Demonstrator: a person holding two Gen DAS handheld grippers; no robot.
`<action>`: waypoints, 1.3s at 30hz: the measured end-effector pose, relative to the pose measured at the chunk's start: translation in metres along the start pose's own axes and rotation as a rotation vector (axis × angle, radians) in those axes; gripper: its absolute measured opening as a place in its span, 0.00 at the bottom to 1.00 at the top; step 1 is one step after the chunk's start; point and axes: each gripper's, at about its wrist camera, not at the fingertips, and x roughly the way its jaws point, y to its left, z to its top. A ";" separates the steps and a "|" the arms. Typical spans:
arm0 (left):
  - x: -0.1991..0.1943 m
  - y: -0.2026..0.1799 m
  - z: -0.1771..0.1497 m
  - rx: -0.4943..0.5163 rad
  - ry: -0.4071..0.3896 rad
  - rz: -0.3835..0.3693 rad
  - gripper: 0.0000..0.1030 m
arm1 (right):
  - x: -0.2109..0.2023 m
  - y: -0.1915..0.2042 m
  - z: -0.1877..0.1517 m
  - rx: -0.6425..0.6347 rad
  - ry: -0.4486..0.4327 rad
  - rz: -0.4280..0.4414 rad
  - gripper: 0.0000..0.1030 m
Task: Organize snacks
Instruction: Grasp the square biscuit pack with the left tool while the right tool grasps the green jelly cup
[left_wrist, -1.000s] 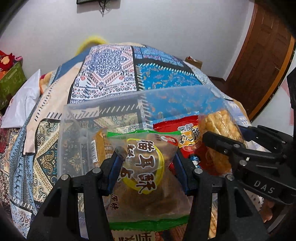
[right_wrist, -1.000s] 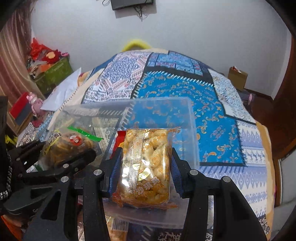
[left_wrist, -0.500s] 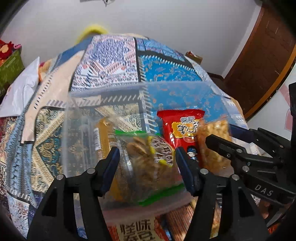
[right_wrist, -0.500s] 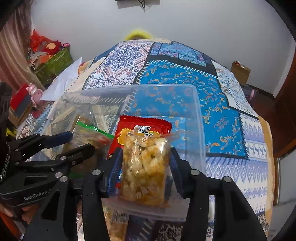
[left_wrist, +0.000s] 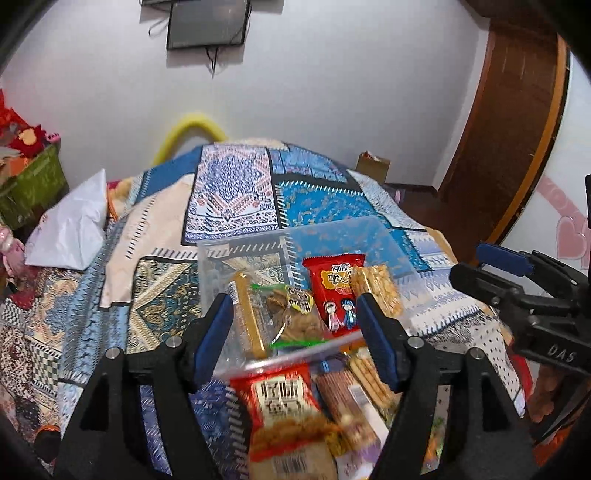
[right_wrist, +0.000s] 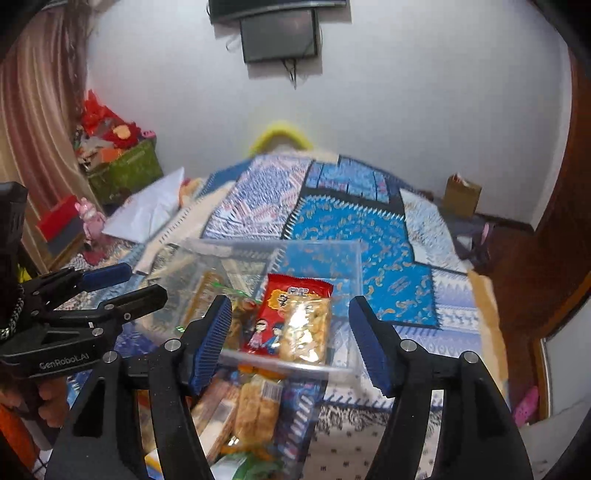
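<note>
A big bed with a patchwork blanket (left_wrist: 236, 192) fills the middle of the room. At its far left edge sit a green box (left_wrist: 29, 184) and a white bag (left_wrist: 70, 225). The wide blue and cream part of the blanket behind the snacks is flat and bare, so there is lots of room there.

A clear plastic box (left_wrist: 332, 232) sits on the blanket, near the front of the bed. Its thin walls stand up on all sides. Inside it, from left to right, lie a gold-edged packet (left_wrist: 245, 314), a brown snack bag with green ends (left_wrist: 295, 317), a red snack bag (left_wrist: 338, 288) and a bag of yellow puffs (left_wrist: 376, 291). They lie side by side and touch each other.

The left gripper (left_wrist: 295, 328) hangs just above the front wall of the box. Its blue fingers (left_wrist: 216, 332) are spreading apart and hold nothing; the brown bag lies below them in the box. The right gripper (right_wrist: 291, 338) is beside it, over the right half of the box. Its fingers (right_wrist: 364, 339) are spreading apart too and are empty, with the puffs bag lying below.

In front of the box, close to the near edge of the bed, a pile of loose snacks (left_wrist: 295, 406) lies in a crowded heap. At the far right a brown wooden door (left_wrist: 509, 122) stands past the bed's right edge.
</note>
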 end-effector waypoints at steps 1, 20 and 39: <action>-0.010 -0.001 -0.004 0.002 -0.009 -0.002 0.68 | -0.009 0.002 -0.003 0.003 -0.011 0.007 0.61; -0.053 -0.001 -0.107 0.019 0.084 0.010 0.69 | -0.042 0.028 -0.103 0.081 0.075 0.059 0.61; -0.035 0.010 -0.173 -0.023 0.236 0.018 0.69 | -0.014 0.047 -0.173 0.098 0.245 0.073 0.63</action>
